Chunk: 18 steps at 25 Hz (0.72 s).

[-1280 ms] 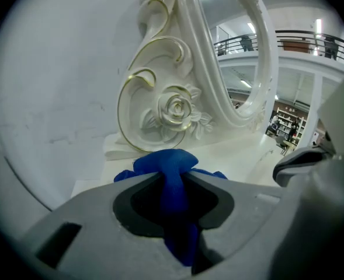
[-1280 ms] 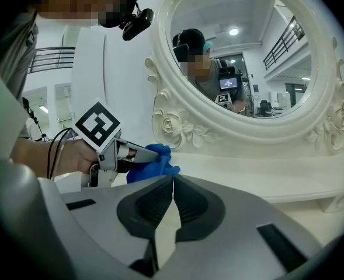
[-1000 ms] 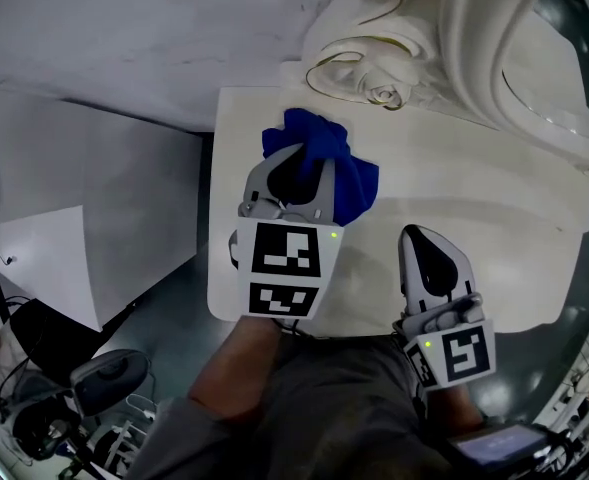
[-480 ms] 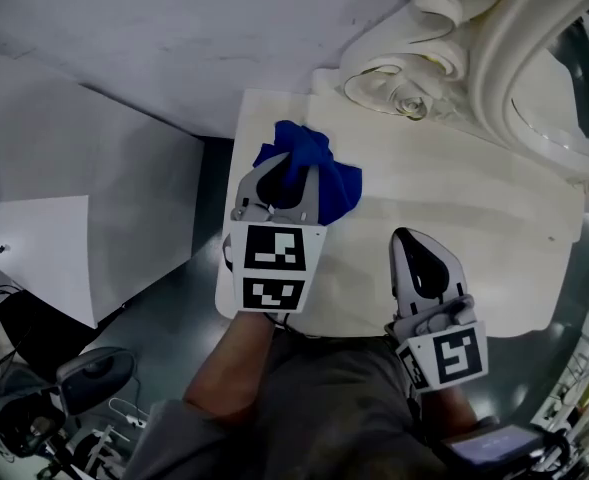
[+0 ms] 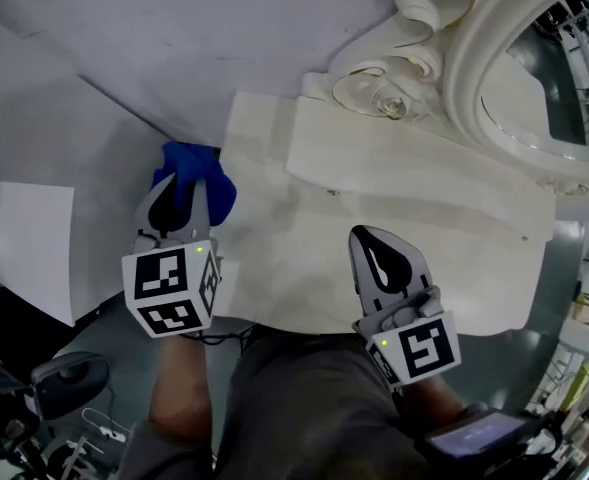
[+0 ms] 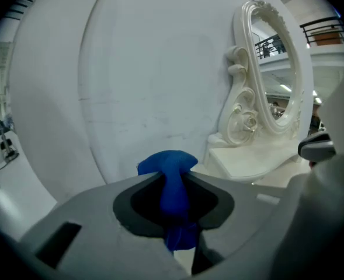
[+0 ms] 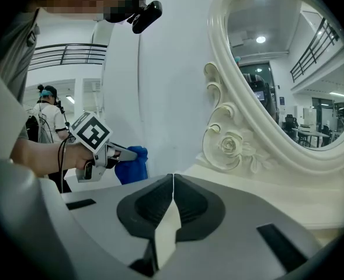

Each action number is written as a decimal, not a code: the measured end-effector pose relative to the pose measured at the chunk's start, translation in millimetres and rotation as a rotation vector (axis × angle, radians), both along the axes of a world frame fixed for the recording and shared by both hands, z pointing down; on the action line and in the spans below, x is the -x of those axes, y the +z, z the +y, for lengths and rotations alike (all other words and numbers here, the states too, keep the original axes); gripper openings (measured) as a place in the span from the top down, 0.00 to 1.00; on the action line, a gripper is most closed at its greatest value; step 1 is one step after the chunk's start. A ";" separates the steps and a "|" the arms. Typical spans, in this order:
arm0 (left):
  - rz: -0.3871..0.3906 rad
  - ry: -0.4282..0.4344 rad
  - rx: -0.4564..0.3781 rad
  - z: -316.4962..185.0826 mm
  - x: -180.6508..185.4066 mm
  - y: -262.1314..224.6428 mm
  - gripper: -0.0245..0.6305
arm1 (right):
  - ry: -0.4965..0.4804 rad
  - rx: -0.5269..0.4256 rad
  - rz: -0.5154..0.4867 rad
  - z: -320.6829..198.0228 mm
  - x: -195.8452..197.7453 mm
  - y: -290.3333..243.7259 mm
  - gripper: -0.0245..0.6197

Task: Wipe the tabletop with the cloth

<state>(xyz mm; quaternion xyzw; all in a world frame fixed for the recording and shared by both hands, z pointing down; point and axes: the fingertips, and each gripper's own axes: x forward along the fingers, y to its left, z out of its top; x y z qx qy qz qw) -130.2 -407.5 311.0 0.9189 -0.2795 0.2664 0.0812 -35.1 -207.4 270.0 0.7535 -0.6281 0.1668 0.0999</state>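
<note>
Two grippers show in the head view, one in each of the person's hands. The left gripper [image 5: 186, 190] pinches a blue cloth [image 5: 196, 163] between its jaws. In the left gripper view the cloth [image 6: 170, 163] runs as a narrow twist through the gap, bunches out past the tips and hangs a little below them. Cloth and left gripper sit beyond the left edge of the cream bench [image 5: 294, 258], beside its back-left corner and not over the top. Behind them is the plain white wall [image 5: 174, 38].

The right gripper view shows the same from the side. The left gripper [image 7: 124, 153] is held out in the air to the left of the bench, with the cloth [image 7: 132, 167] drooping from its tips, clear of the top.

The right gripper [image 5: 369, 240] is over the front part of the bench, well apart from the cloth. Its jaws are pressed together with nothing between them, as the right gripper view shows [image 7: 173, 178].

At the back of the bench stands an ornate white mirror [image 5: 474, 78] on a raised step [image 5: 394, 158]. A carved rose [image 7: 227, 144] sits at the foot of its frame. A white sheet [image 5: 24, 253] lies lower down on the left.
</note>
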 end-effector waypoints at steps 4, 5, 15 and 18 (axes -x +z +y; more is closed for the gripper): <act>-0.015 -0.082 -0.066 -10.8 36.5 -23.8 0.82 | -0.050 -0.024 0.002 2.6 6.7 -6.3 0.94; -0.020 -0.099 -0.080 -11.2 43.4 -28.6 0.82 | -0.057 -0.026 0.000 5.8 7.1 -6.8 0.94; -0.116 -0.168 -0.104 20.7 76.4 15.8 0.82 | -0.076 0.046 -0.045 47.3 14.0 26.6 0.94; -0.137 -0.160 -0.077 26.8 71.0 43.5 0.82 | -0.072 0.068 -0.049 54.9 12.4 35.8 0.94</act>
